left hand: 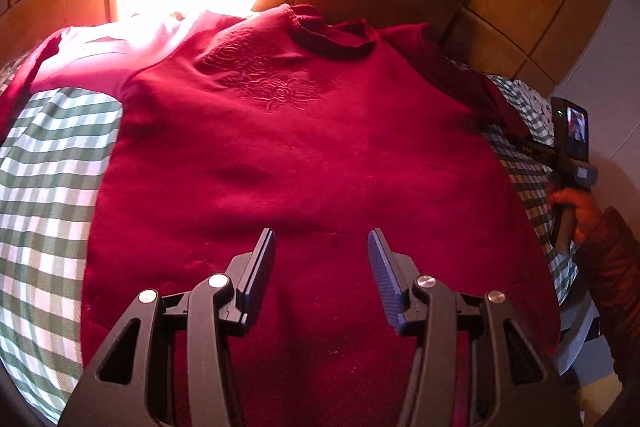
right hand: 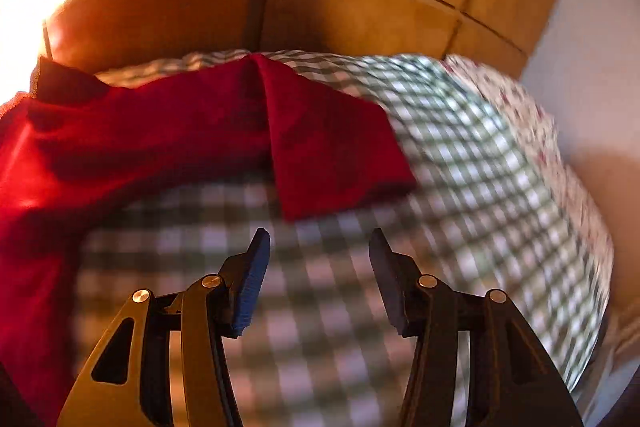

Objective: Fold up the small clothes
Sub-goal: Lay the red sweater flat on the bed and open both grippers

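From my left wrist, I see the red sweater point(left hand: 304, 155) spread face up on the green checked bedsheet point(left hand: 52, 163), its collar at the far end and an embroidered rose on the chest. My left gripper point(left hand: 322, 247) hangs over the lower body of the garment, its fingers wide apart and holding nothing. At the right edge my right hand point(left hand: 576, 215) grips the other tool beside the sweater's sleeve side.

From my right wrist, the picture is smeared. My right gripper point(right hand: 320, 247) hovers over bare checked sheet, fingers wide and empty, with the sweater's right sleeve point(right hand: 336, 147) lying just ahead of the tips, its cuff end nearest me.

I judge the risk lies here: with the view this blurred, my fingers may close on the sheet along with the cuff, or catch only one layer, so the sleeve drags the body askew and the fold goes crooked.
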### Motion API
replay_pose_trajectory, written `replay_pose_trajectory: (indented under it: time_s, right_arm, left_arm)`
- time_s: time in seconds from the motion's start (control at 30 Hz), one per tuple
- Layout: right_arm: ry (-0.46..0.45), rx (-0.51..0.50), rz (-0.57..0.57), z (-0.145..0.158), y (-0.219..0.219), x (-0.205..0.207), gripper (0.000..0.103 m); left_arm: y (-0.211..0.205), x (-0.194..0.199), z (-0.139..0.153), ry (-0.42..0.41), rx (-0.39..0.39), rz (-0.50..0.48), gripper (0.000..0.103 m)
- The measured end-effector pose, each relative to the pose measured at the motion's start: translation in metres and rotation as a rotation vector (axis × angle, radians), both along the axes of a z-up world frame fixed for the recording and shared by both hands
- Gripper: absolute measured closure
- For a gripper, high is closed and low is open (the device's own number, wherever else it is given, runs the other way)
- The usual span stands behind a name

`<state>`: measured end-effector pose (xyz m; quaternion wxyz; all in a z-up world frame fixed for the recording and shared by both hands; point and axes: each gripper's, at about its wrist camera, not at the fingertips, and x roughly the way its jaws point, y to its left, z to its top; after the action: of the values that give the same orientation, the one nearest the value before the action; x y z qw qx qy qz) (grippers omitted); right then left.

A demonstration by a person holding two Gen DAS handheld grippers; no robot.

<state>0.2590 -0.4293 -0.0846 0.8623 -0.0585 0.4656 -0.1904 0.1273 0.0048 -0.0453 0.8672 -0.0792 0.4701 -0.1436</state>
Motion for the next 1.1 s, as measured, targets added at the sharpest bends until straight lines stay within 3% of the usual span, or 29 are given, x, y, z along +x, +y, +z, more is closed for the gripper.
replay_pose_trajectory:
  time_s: [0.07,0.1,0.2,0.37,0.47,0.57,0.7,0.83,0.93,1.03,1.07,1.1]
  right_arm:
    - [0.042,-0.024,0.0,-0.008,-0.006,0.015,0.076]
    - [0.053,-0.037,-0.001,-0.007,-0.01,0.018,0.099]
    - [-0.019,-0.022,-0.021,0.023,-0.025,0.007,0.102]
    - [-0.228,0.093,-0.081,0.126,-0.069,-0.05,0.102]
    - [-0.305,0.117,-0.134,0.168,-0.095,-0.072,0.102]
    - [-0.323,0.083,-0.215,0.184,-0.123,-0.076,0.102]
    - [-0.241,0.007,-0.325,0.158,-0.164,-0.051,0.102]
    - [-0.047,-0.071,-0.444,0.083,-0.197,-0.03,0.102]
    - [0.073,-0.073,-0.497,0.029,-0.205,-0.028,0.102]
    - [0.099,-0.09,-0.494,0.015,-0.194,-0.028,0.1]
    - [0.102,-0.097,-0.482,0.017,-0.186,-0.027,0.094]
    - [0.094,-0.11,-0.473,0.021,-0.178,-0.027,0.063]
  left_arm:
    - [-0.006,0.005,-0.005,0.014,0.005,-0.01,0.055]
    - [-0.008,0.006,-0.007,0.021,0.004,-0.013,0.055]
    - [-0.006,0.007,-0.01,0.018,0.002,-0.02,0.054]
    - [-0.008,0.011,-0.011,-0.004,-0.003,-0.038,0.052]
    - [-0.012,0.017,-0.009,-0.018,-0.006,-0.053,0.049]
    - [-0.018,0.024,-0.009,-0.025,-0.011,-0.063,0.049]
    - [-0.022,0.031,-0.012,-0.022,-0.005,-0.069,0.048]
    - [-0.024,0.038,-0.021,0.001,-0.005,-0.061,0.046]
    - [-0.021,0.037,-0.019,-0.005,-0.008,-0.062,0.045]
    - [-0.003,0.036,-0.006,-0.043,-0.046,-0.02,0.039]
    - [0.009,0.036,-0.002,-0.057,-0.066,0.012,0.038]
    - [0.026,0.036,0.003,-0.068,-0.087,0.06,0.038]
